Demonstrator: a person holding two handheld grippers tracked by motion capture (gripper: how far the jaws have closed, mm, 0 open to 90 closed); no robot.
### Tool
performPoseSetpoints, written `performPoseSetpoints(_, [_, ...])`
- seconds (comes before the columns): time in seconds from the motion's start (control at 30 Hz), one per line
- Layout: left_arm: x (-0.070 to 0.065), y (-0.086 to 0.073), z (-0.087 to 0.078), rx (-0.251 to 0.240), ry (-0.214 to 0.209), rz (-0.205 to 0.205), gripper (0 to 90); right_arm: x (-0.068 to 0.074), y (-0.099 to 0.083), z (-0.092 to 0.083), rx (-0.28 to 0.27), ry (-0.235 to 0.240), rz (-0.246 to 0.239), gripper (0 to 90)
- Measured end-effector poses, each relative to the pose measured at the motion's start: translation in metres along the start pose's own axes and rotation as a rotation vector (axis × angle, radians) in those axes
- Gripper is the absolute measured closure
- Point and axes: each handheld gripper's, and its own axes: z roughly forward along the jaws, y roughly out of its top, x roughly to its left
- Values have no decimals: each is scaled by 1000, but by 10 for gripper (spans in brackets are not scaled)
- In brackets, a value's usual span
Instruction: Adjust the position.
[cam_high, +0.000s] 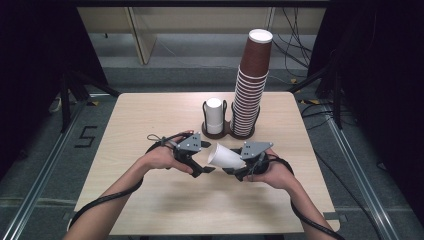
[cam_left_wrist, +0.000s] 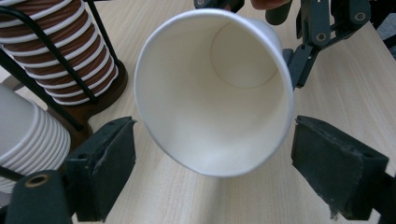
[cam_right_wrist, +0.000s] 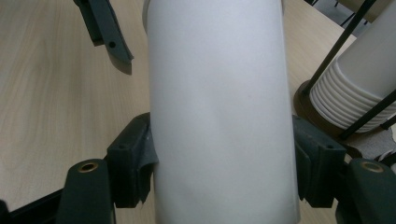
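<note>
A white paper cup (cam_high: 225, 157) lies tilted in the air just above the table, with its mouth turned left. My right gripper (cam_high: 239, 170) is shut on its lower body; in the right gripper view both pads (cam_right_wrist: 135, 158) press into the cup's wall (cam_right_wrist: 219, 93). My left gripper (cam_high: 202, 169) faces the cup's mouth. The left gripper view looks straight into the empty cup (cam_left_wrist: 215, 93), and the left gripper (cam_left_wrist: 215, 135) stands open, one jaw at each side of the rim, with a gap at the left pad (cam_left_wrist: 109, 158).
A dark two-post rack (cam_high: 227, 132) stands at the table's middle back. It holds a tall stack of brown cups (cam_high: 250, 90) and a short stack of white cups (cam_high: 214, 116). The wooden table (cam_high: 150, 115) has dark stands and cables around it on the floor.
</note>
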Motion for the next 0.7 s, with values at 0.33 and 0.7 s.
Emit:
performPoseSetpoints(0.33, [0, 4, 5, -1, 1, 4, 123, 3, 2, 4, -1, 18, -27, 330])
performPoseSetpoints(0.7, [-1, 5, 9, -2, -20, 19, 124, 3, 4, 4, -11, 17, -65, 331])
